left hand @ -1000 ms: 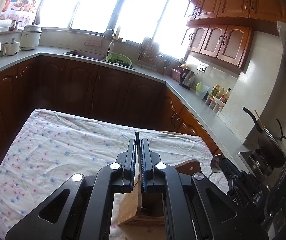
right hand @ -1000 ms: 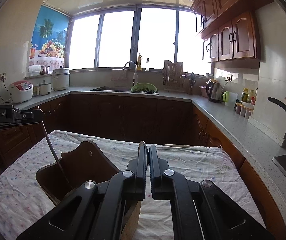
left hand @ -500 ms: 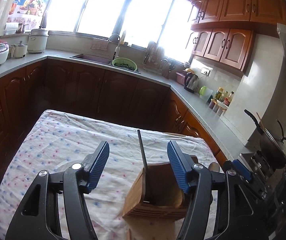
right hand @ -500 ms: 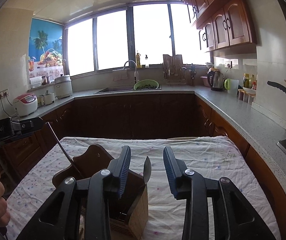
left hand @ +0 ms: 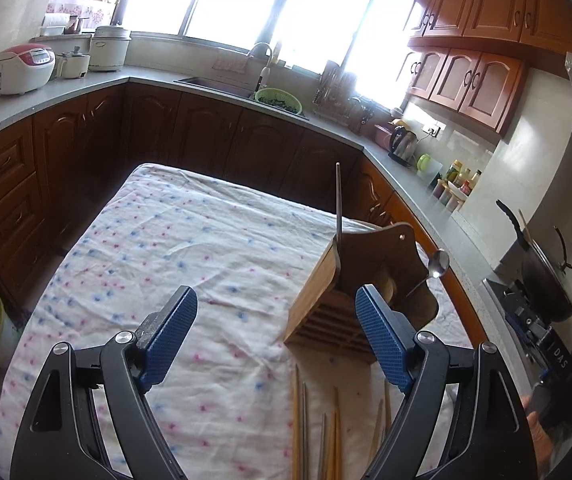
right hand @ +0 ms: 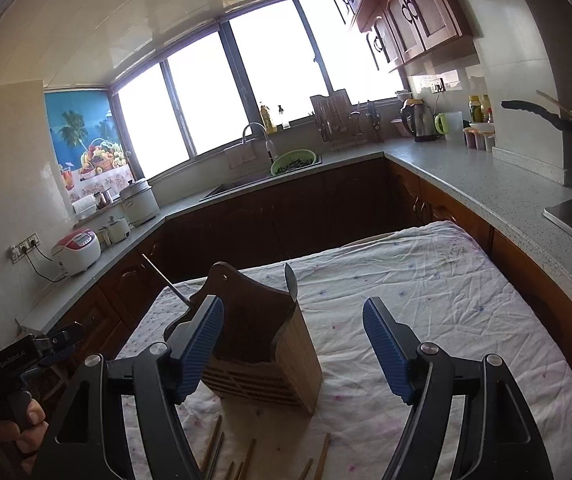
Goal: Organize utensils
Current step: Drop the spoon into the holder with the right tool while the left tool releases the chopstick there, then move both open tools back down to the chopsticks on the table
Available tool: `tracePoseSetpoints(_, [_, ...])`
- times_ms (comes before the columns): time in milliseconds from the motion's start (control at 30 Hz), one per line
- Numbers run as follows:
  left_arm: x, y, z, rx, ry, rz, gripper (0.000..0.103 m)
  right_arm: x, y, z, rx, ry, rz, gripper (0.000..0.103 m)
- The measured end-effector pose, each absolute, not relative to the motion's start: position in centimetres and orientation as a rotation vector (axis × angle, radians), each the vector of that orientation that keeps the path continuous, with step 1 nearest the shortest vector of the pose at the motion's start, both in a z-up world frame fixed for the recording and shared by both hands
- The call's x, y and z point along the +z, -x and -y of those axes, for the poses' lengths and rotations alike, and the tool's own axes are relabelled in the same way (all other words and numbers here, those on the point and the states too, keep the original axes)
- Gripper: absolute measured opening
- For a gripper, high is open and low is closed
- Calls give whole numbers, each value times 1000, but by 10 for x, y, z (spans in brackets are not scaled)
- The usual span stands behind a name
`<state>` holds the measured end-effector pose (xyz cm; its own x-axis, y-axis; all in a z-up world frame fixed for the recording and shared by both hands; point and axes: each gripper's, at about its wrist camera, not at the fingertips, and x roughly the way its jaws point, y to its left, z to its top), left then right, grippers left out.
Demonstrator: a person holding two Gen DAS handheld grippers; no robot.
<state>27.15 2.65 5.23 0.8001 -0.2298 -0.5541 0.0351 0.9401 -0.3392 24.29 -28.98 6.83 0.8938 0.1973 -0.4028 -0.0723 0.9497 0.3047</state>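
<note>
A wooden utensil holder stands on the cloth-covered table; it also shows in the right wrist view. A thin metal chopstick and a metal spoon stand in it. Several wooden and metal chopsticks lie on the cloth in front of the holder, also in the right wrist view. My left gripper is open and empty, back from the holder. My right gripper is open and empty, its left finger beside the holder.
Kitchen counters with dark wood cabinets wrap round the table. A sink and green bowl are at the back, rice cookers on the left, a stove with a wok on the right.
Both grippers opened, releasing the chopstick and the spoon into the holder, then drew back from it. The loose chopsticks on the cloth came into view.
</note>
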Motion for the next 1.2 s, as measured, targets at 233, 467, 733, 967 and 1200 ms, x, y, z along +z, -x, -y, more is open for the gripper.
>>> tracePoseSetpoints(233, [34,-224,-27,-158,310,-674,83,51,-191,292,137,-299,-504,75])
tracePoseSetpoints(467, [12,-191,-18,-173,275,-750,83,27,-148,304,110,-329,-561,81])
tracePoseSetpoints(733, [-14,-173,-6,-185,240,-833,83,1,-117,313,78,-331,-629,81])
tracePoseSetpoints(967, [-27,-175,2,-193,226,-883,83,-15,-113,317,55,-346,-669,81])
tracePoseSetpoints(1200, [-34,-185,8,-196,222,-917,83,-26,-123,314,59,-335,-700,81])
